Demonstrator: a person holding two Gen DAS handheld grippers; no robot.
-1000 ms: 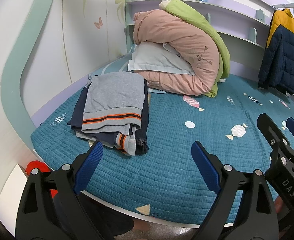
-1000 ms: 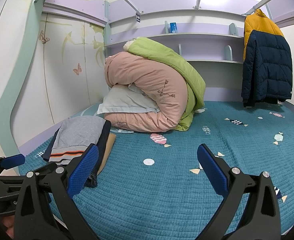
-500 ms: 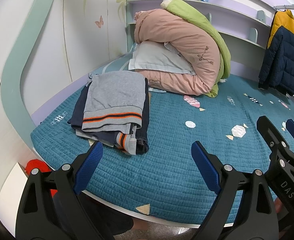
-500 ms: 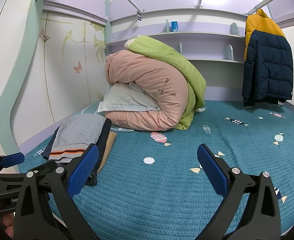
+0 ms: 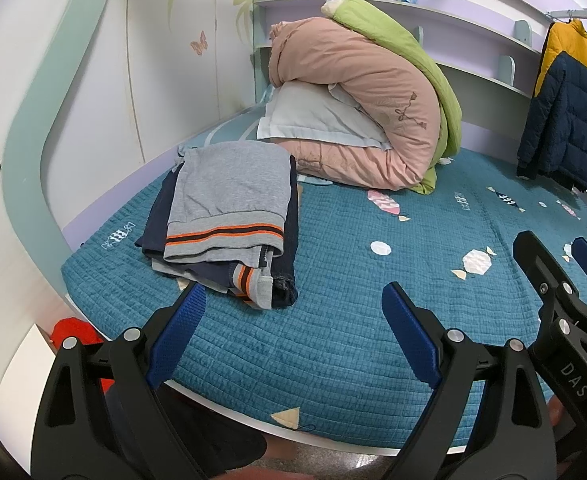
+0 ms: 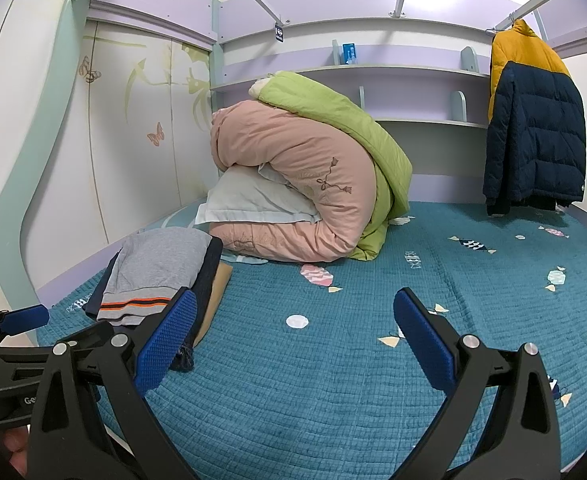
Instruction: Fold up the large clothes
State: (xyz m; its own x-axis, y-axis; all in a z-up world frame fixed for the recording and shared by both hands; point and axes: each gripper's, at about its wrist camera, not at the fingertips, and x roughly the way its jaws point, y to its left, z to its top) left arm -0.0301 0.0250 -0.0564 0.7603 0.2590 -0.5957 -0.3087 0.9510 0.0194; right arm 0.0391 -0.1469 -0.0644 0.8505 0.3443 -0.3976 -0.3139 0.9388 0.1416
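A stack of folded clothes lies on the left part of the teal bedspread: a grey top with orange and dark stripes over dark navy garments. The right wrist view shows the same stack at its left. My left gripper hovers open over the bed's front edge, just short of the stack, with nothing between its blue pads. My right gripper is open too, over bare bedspread to the right of the stack. The right gripper also shows at the right edge of the left wrist view.
A rolled pink and green duvet with a pale pillow sits at the back of the bed. A navy and yellow puffer jacket hangs at the back right. Shelves line the rear wall. Something red lies on the floor.
Both views have shifted only slightly; the clothes stack sits a touch higher in the left wrist view. Both grippers stay open and empty.
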